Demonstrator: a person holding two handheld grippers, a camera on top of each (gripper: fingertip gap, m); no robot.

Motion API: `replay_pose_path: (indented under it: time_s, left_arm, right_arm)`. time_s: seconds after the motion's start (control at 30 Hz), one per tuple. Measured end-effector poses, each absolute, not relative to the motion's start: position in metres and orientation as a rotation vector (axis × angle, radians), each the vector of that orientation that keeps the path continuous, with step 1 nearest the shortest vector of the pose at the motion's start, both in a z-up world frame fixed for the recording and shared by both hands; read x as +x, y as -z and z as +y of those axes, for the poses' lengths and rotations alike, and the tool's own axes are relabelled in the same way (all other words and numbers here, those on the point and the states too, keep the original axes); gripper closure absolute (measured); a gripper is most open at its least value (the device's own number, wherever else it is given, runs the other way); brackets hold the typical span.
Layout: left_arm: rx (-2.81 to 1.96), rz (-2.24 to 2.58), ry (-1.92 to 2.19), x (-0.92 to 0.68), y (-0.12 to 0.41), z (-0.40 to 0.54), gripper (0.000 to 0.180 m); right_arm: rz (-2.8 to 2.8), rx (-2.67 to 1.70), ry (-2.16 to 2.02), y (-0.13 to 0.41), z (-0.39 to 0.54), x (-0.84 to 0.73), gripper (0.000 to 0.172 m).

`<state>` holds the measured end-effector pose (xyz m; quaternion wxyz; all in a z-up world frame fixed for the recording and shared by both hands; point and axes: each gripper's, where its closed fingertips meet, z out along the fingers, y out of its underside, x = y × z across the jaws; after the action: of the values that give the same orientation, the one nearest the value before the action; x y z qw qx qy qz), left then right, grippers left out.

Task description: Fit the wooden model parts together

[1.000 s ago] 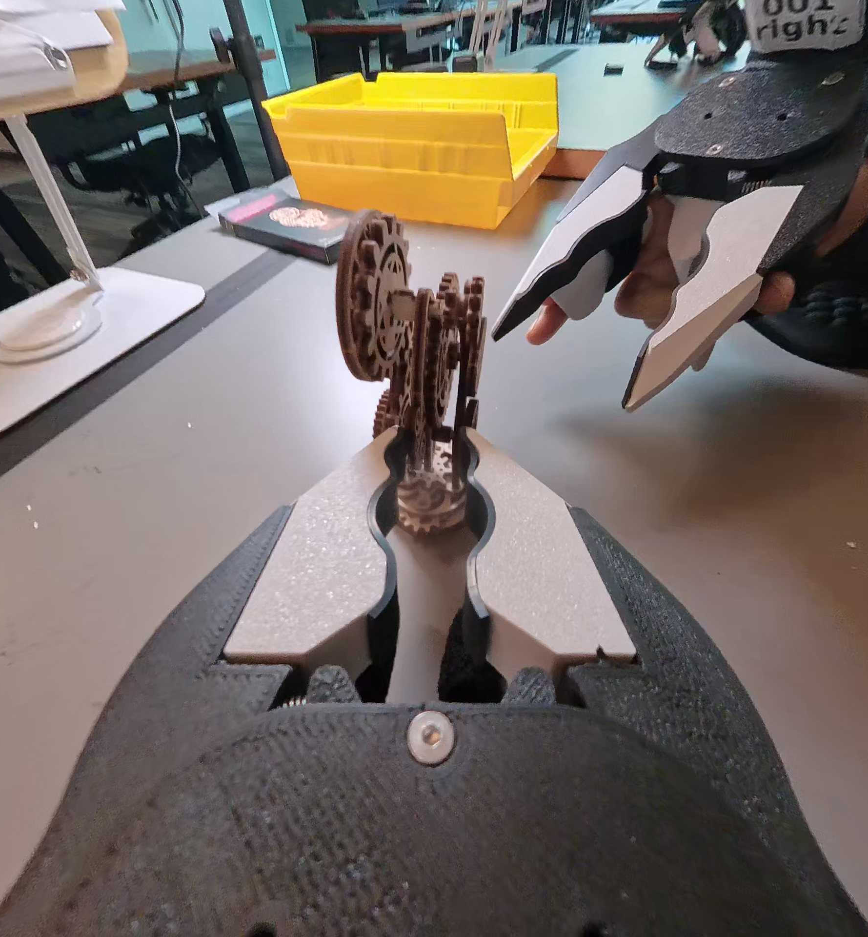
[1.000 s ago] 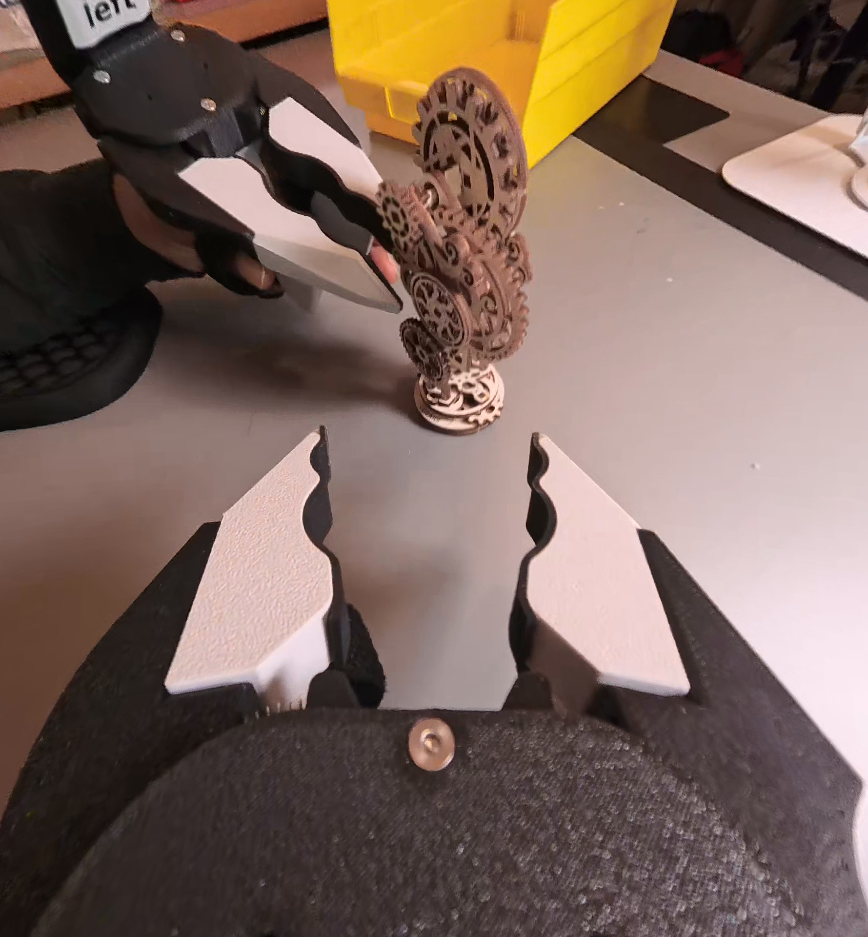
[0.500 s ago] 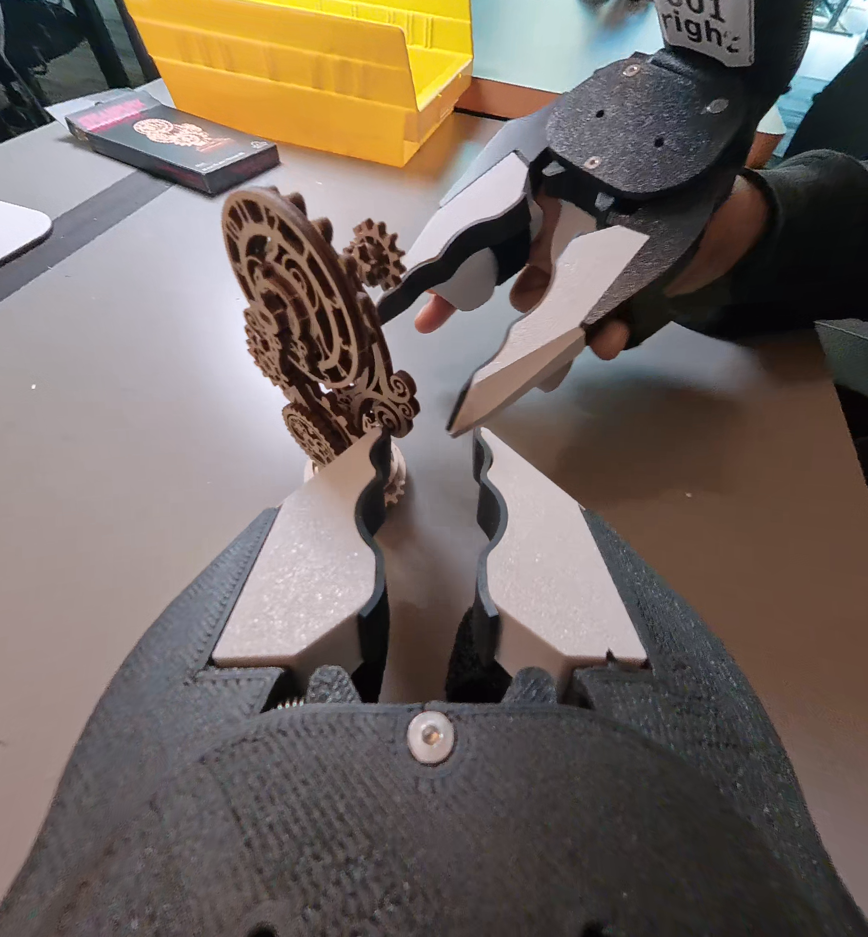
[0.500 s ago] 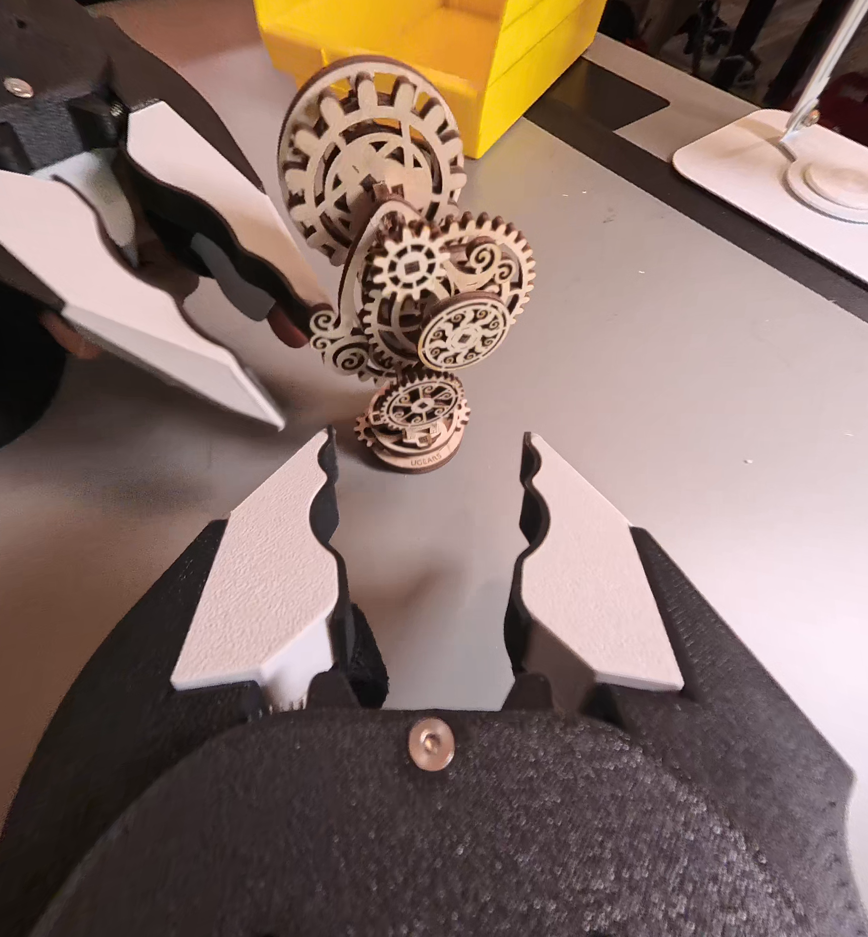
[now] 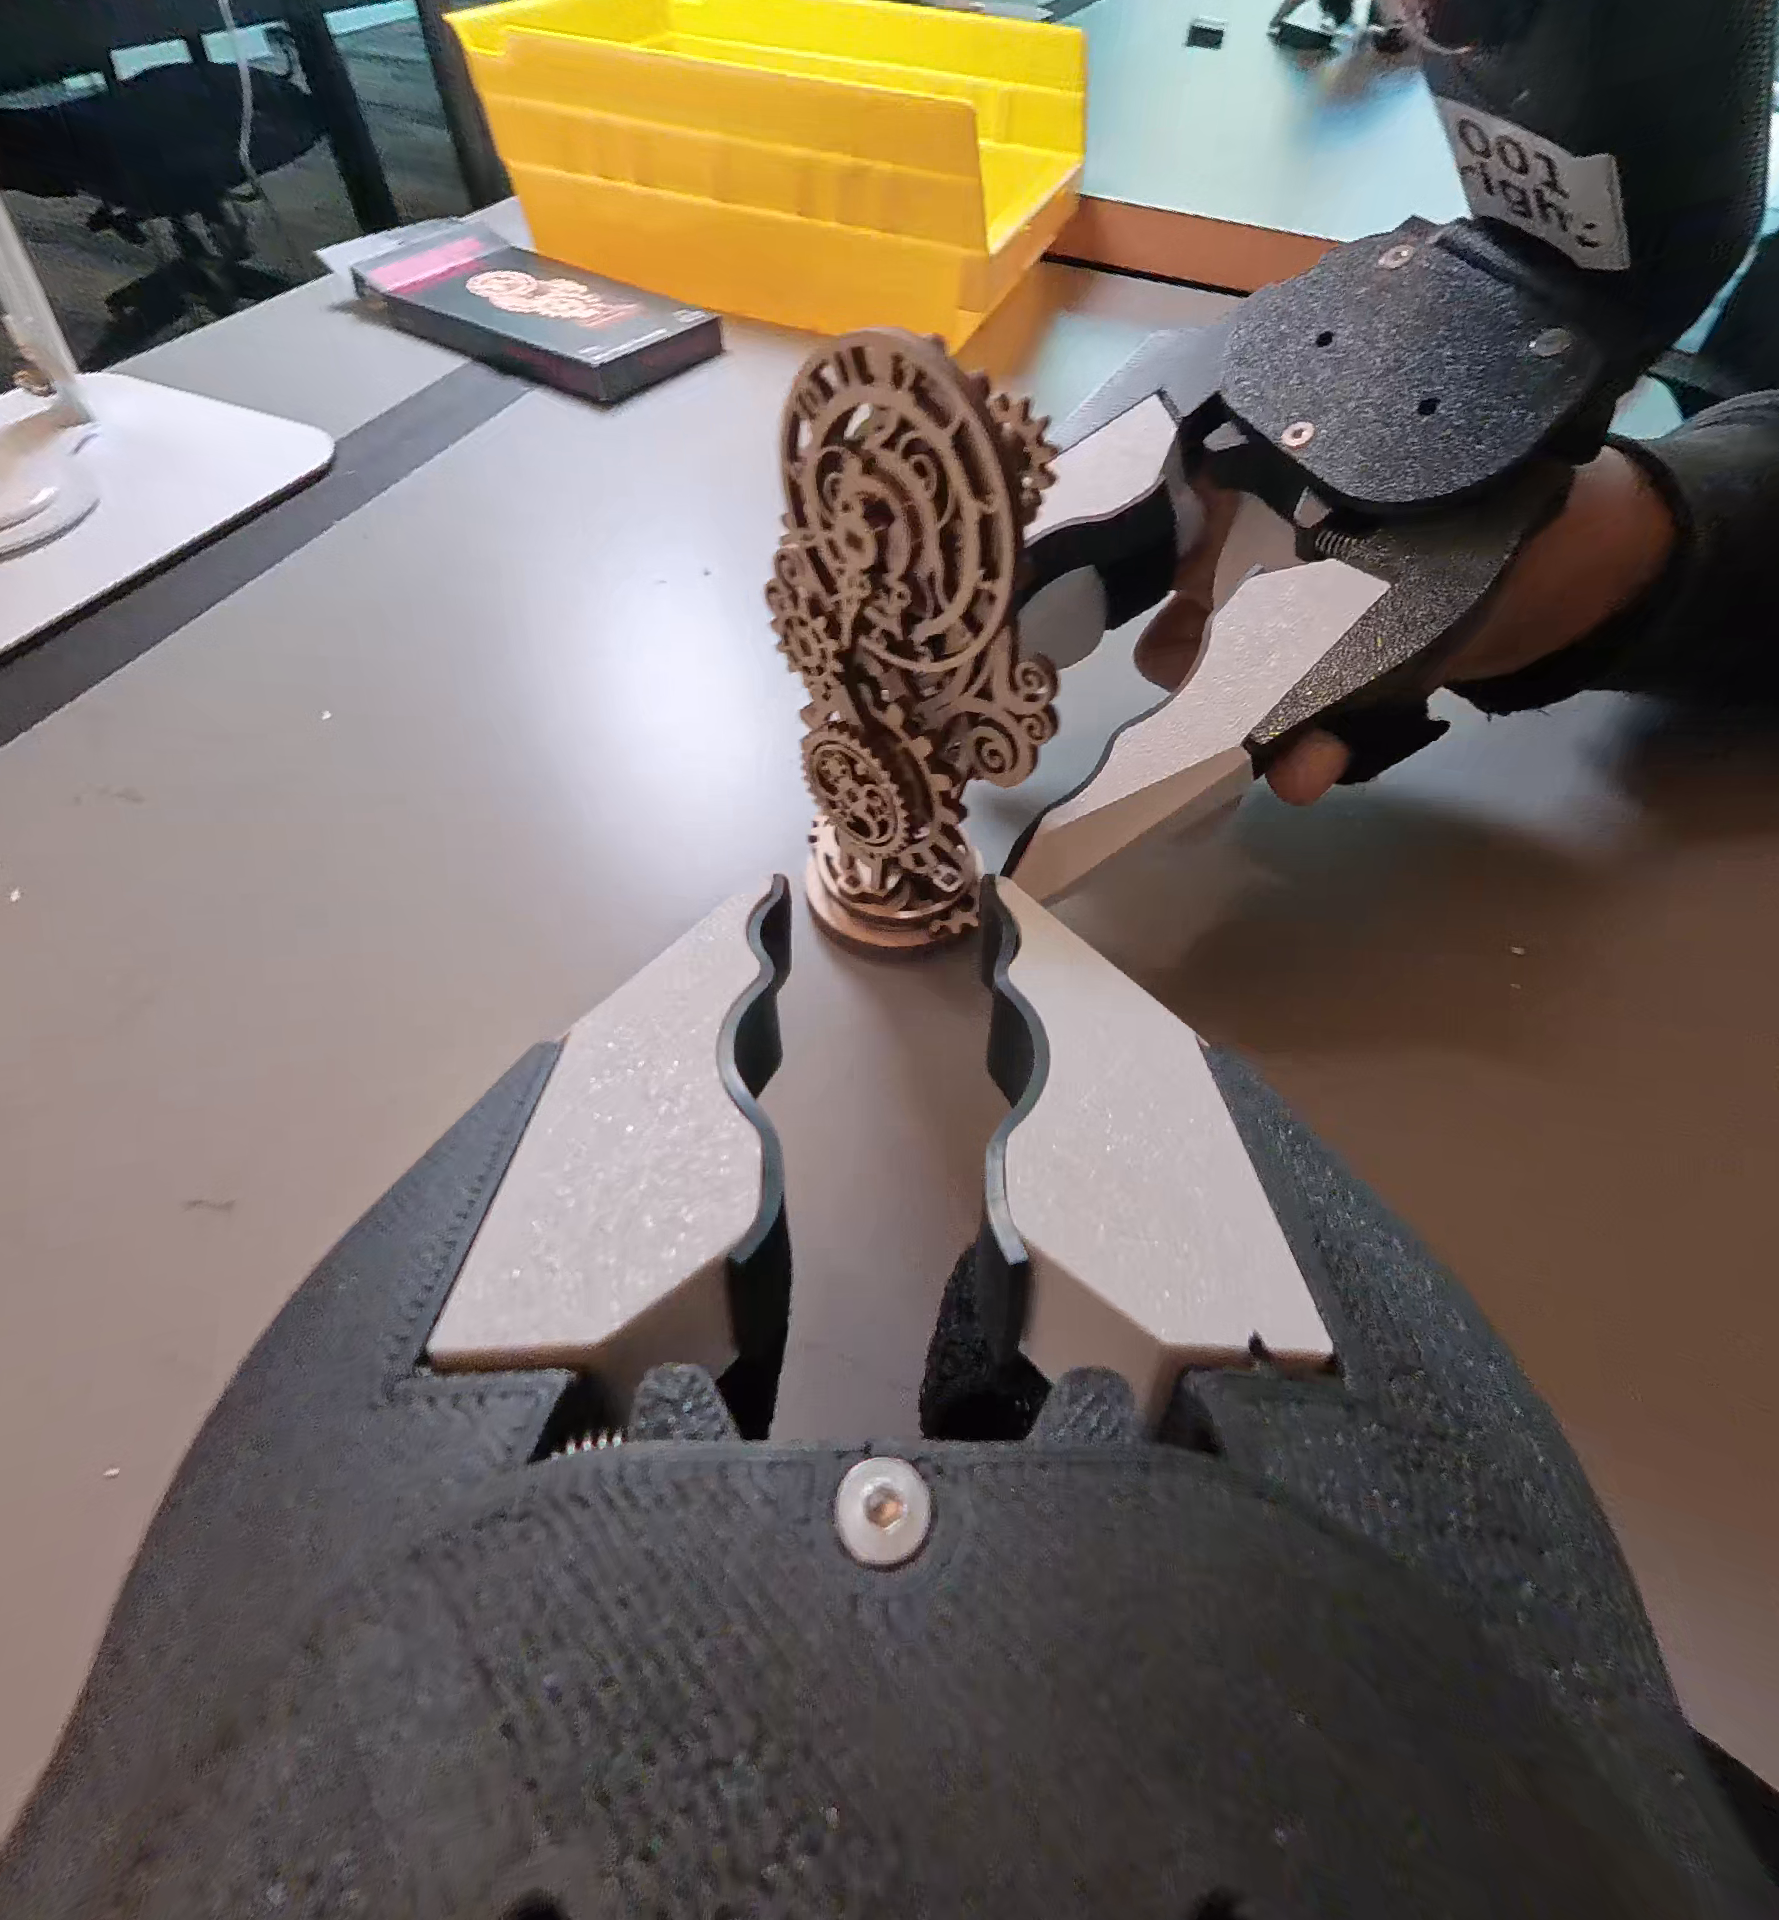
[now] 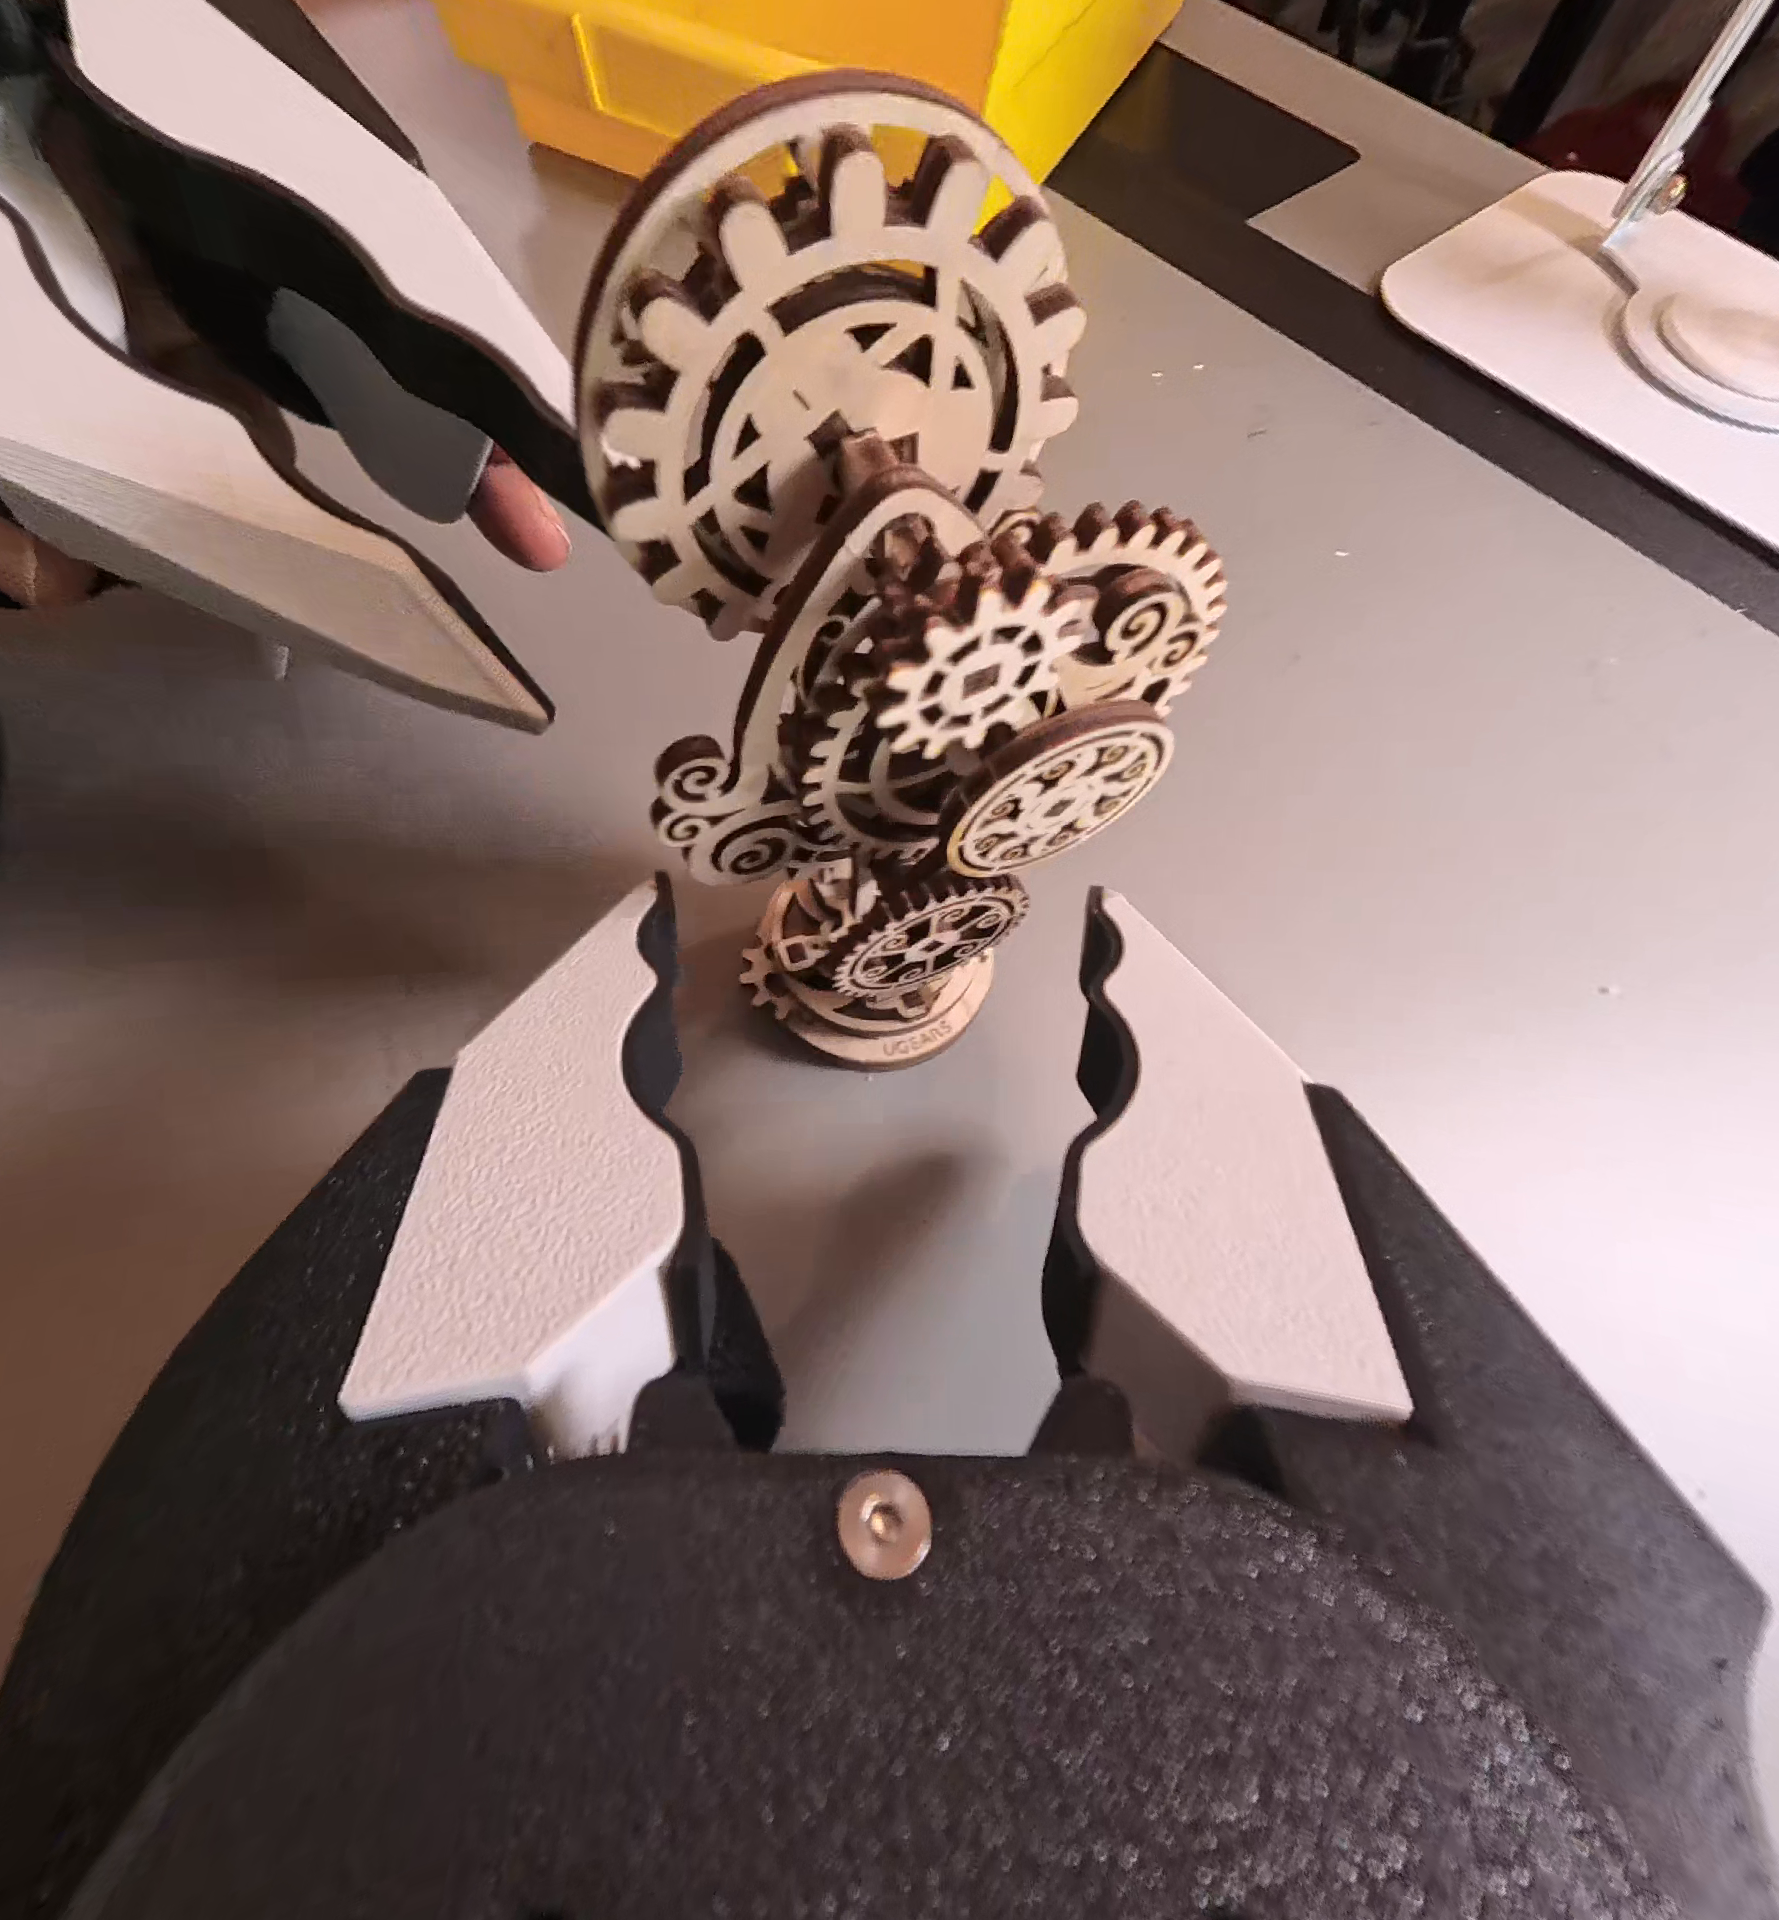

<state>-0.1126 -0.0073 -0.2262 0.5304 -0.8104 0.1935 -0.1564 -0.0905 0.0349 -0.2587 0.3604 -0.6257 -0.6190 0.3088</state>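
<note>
The yellow plastic bin (image 5: 781, 177) stands at the far edge of the grey table (image 5: 345, 831); what its compartments hold cannot be told from here. Beside it lies a flat black box (image 5: 537, 322) with pink print. The wooden gear model (image 5: 900, 665) stands upright on its round base on the table, between the two grippers. A second ago the left gripper (image 5: 885, 904) was clamped on the lower part of the model; now its fingers stand apart just in front of the base and do not press it. The right gripper (image 6: 880, 914) stays wide open with nothing held, but it is now much closer to the model than before. The model is thin laser-cut plywood: a big toothed wheel on top, smaller cogs, scroll ornaments. The fingers (image 6: 552, 1122) have white grainy faces and black wavy pads.
</note>
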Motion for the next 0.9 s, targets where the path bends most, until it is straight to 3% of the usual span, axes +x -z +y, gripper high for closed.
replay_pose_path:
  time_s: [0.33, 0.7, 0.83, 0.9]
  left_arm:
    - [-1.919, 0.465, 0.347, -0.110, 0.227, -0.003, 0.146]
    - [-1.944, 0.469, 0.305, -0.100, 0.240, 0.007, 0.141]
    - [-1.979, 0.478, 0.285, -0.098, 0.248, 0.007, 0.138]
    - [-1.994, 0.472, 0.285, -0.098, 0.251, 0.008, 0.136]
  right_arm:
    - [-1.624, -1.558, -0.664, 0.244, 0.097, -0.053, 0.118]
    - [-1.729, -1.629, -0.648, 0.277, 0.051, -0.067, 0.104]
    - [-1.796, -1.610, -0.649, 0.287, 0.051, -0.080, 0.121]
    - [-1.836, -1.569, -0.649, 0.287, 0.051, -0.083, 0.122]
